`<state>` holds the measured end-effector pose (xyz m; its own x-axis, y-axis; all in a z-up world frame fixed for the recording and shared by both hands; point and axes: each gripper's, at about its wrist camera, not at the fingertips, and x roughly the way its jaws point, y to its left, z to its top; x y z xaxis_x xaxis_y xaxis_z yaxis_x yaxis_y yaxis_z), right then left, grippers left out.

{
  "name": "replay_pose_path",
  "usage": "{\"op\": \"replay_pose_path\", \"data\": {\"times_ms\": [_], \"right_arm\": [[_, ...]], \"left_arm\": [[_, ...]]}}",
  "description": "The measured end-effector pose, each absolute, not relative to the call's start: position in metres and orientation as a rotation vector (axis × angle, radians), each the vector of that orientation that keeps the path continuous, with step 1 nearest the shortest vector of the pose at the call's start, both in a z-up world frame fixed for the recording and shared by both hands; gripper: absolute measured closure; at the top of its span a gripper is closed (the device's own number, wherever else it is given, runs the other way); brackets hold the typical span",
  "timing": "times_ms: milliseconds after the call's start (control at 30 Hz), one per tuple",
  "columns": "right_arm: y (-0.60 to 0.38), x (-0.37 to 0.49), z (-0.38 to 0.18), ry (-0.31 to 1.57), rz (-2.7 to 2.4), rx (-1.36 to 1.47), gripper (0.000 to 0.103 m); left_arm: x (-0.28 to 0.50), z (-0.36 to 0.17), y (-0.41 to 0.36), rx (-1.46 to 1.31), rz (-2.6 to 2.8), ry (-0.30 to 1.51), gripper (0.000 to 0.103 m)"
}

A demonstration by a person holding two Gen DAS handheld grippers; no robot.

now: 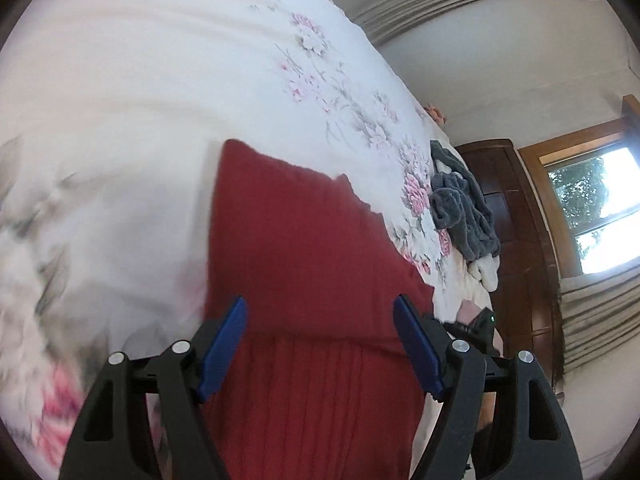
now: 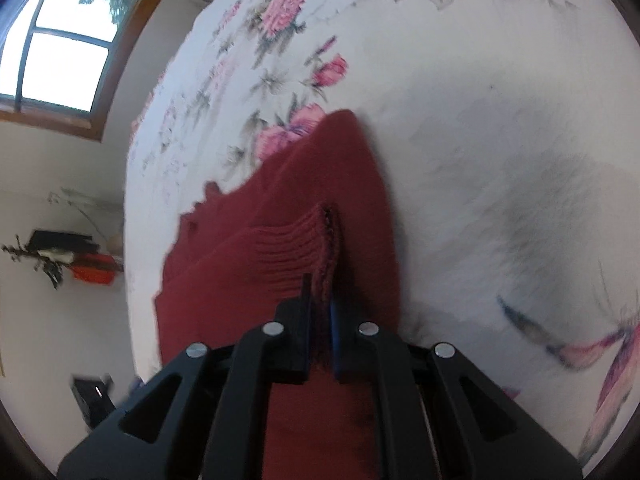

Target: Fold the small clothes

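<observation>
Lay spread on the floral bedspread [image 1: 168, 92]: a dark red knitted garment [image 1: 296, 240], its ribbed hem turned up over the body just ahead of both grippers. Looked partly folded, one layer already doubled over the rest; judged mid-fold, with smoothing and at least one more fold left, though blur hid the full outline. Pinched that ribbed edge [image 2: 326, 248] between the nearly closed jaws of the right gripper [image 2: 320, 320], cloth visibly bunched between the pads. Hovered over the red knit with jaws spread wide, the left gripper [image 1: 320, 344], gripping nothing; contact with the cloth below could not be told. Farther ahead and to the right of the left gripper, near the bed's edge, waited a grey and white heap of clothes [image 1: 464, 208], seemingly unfolded.
</observation>
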<state>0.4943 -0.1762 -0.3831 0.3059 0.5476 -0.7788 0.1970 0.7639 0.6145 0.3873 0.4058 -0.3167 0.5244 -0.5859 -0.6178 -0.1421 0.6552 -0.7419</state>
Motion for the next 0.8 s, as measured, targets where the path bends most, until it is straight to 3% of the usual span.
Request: {"op": "replay_pose_path", "data": {"times_ms": [67, 167, 367, 433, 533, 567, 733, 767, 800], "right_arm": [[-0.187, 0.493, -0.371, 1.223, 0.245, 0.698, 0.089], [-0.205, 0.493, -0.347, 1.122, 0.298, 0.798, 0.089], [-0.180, 0.514, -0.375, 1.227, 0.413, 0.779, 0.089], [-0.185, 0.518, -0.400, 1.271, 0.365, 0.767, 0.103], [-0.193, 0.511, -0.402, 1.251, 0.368, 0.808, 0.102], [-0.190, 0.508, -0.394, 1.236, 0.389, 0.796, 0.096], [-0.161, 0.480, -0.386, 1.267, 0.540, 0.719, 0.096], [-0.159, 0.478, -0.395, 1.292, 0.521, 0.695, 0.103], [-0.159, 0.477, -0.404, 1.309, 0.500, 0.685, 0.103]], "left_arm": [[0.406, -0.322, 0.403, -0.847, -0.309, 1.031, 0.028], [0.437, -0.330, 0.405, -0.879, -0.347, 1.049, 0.028], [0.497, -0.361, 0.392, -0.831, -0.372, 1.128, 0.028], [0.506, -0.379, 0.391, -0.792, -0.315, 1.185, 0.032], [0.510, -0.390, 0.394, -0.787, -0.288, 1.218, 0.036], [0.508, -0.384, 0.394, -0.789, -0.294, 1.213, 0.036], [0.471, -0.354, 0.373, -0.794, -0.559, 1.157, 0.036], [0.465, -0.360, 0.370, -0.774, -0.557, 1.183, 0.036], [0.462, -0.371, 0.367, -0.731, -0.518, 1.230, 0.037]]}}
